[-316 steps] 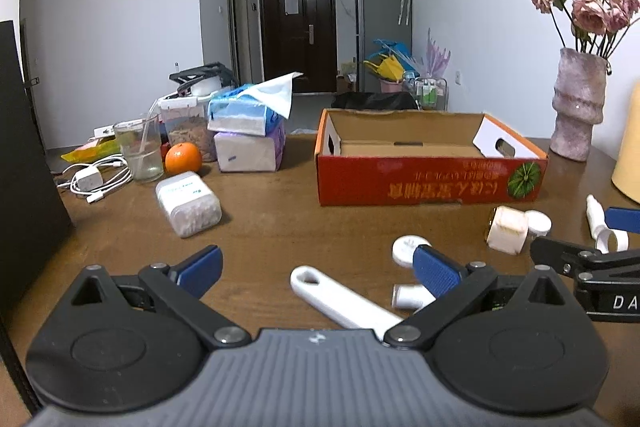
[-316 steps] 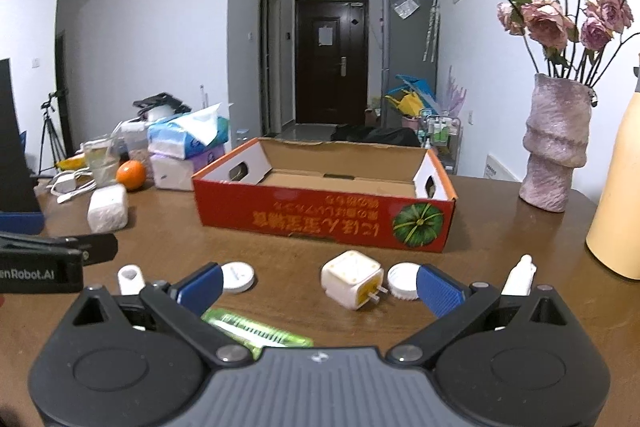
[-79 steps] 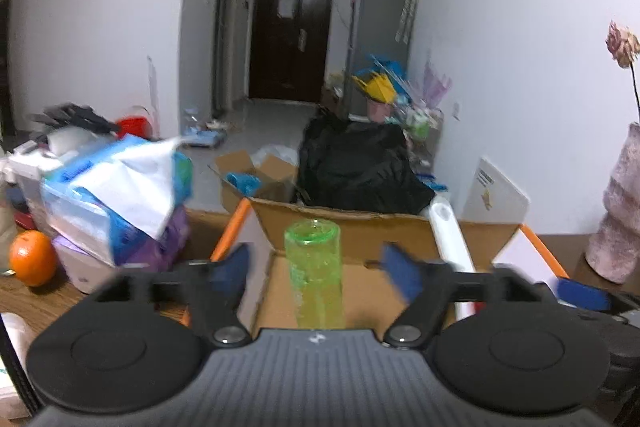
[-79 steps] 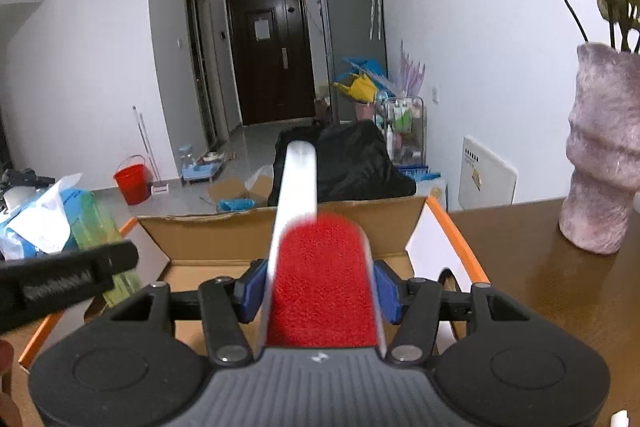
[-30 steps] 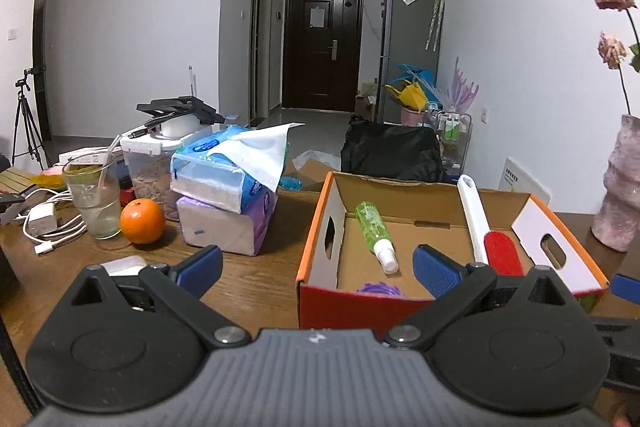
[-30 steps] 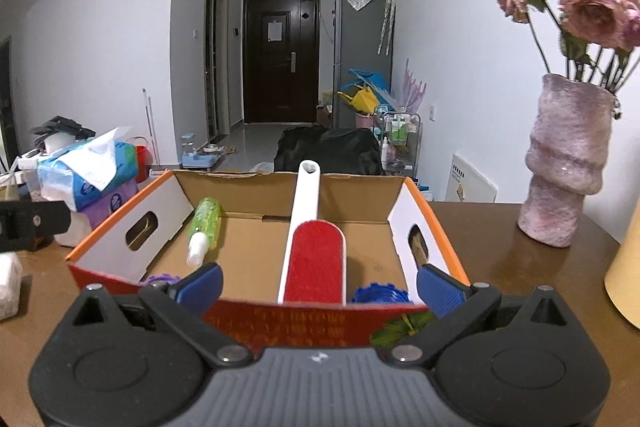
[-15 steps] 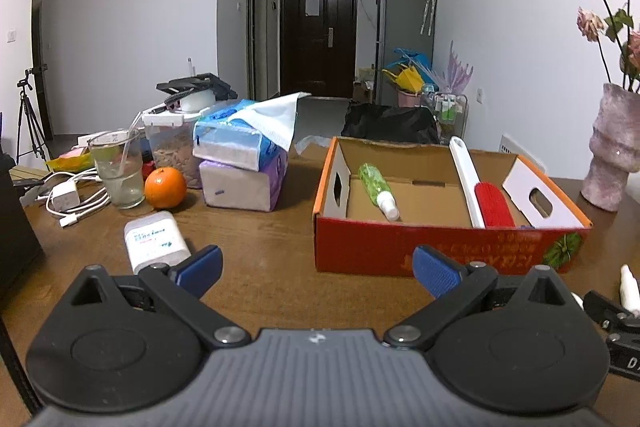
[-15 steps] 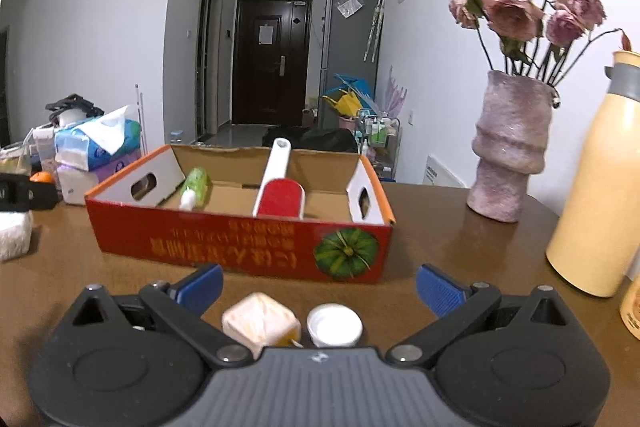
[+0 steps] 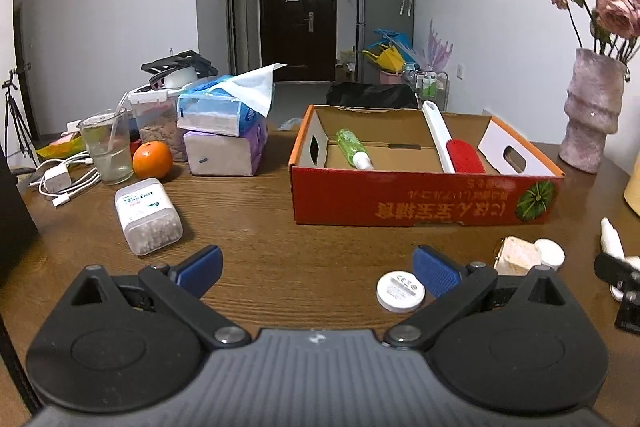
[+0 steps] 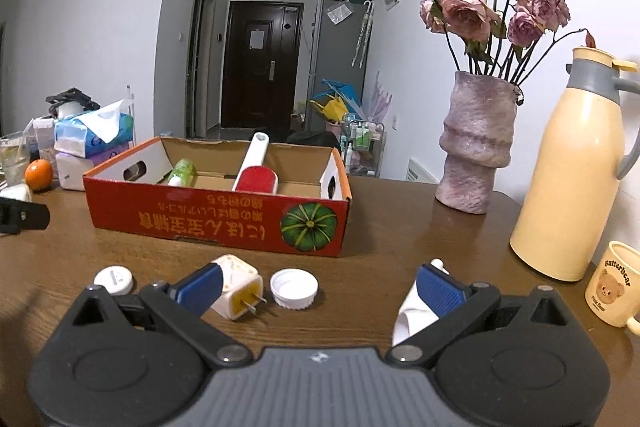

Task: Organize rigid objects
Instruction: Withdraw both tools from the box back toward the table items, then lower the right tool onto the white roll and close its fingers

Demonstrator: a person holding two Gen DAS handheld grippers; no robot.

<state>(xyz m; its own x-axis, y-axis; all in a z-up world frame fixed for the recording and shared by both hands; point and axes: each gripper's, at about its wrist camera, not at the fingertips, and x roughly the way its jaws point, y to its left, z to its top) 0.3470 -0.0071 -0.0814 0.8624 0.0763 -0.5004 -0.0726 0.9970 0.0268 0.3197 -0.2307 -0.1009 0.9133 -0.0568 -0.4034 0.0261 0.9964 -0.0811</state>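
Both tongs hang just above the brown bench (image 9: 260,227), in front of the red box (image 9: 424,201), and both are spread wide with nothing between their pads. The left tongs (image 9: 318,267) face bare wood; a white disc (image 9: 400,292) lies just beside the right pad, and a jar (image 9: 147,215) lies on its side off to the left. The right tongs (image 10: 318,285) straddle a white cap (image 10: 294,287); a plug cube (image 10: 238,291) with its prongs pointing toward the cap sits partly behind the left pad, and a small white bottle (image 10: 412,309) lies partly behind the right pad. The disc (image 10: 113,279) shows again at the far left of that view. Inside the box a green spray bottle (image 9: 352,149) lies along the left side and a red lint brush (image 9: 450,143) leans with its white handle up against the back wall. Left of the box stand stacked tissue packs (image 9: 226,131), an orange (image 9: 152,159) and a glass (image 9: 106,151). Right of it are a vase (image 10: 476,143) of dried roses, a cream flask (image 10: 576,171) and a bear mug (image 10: 612,285).
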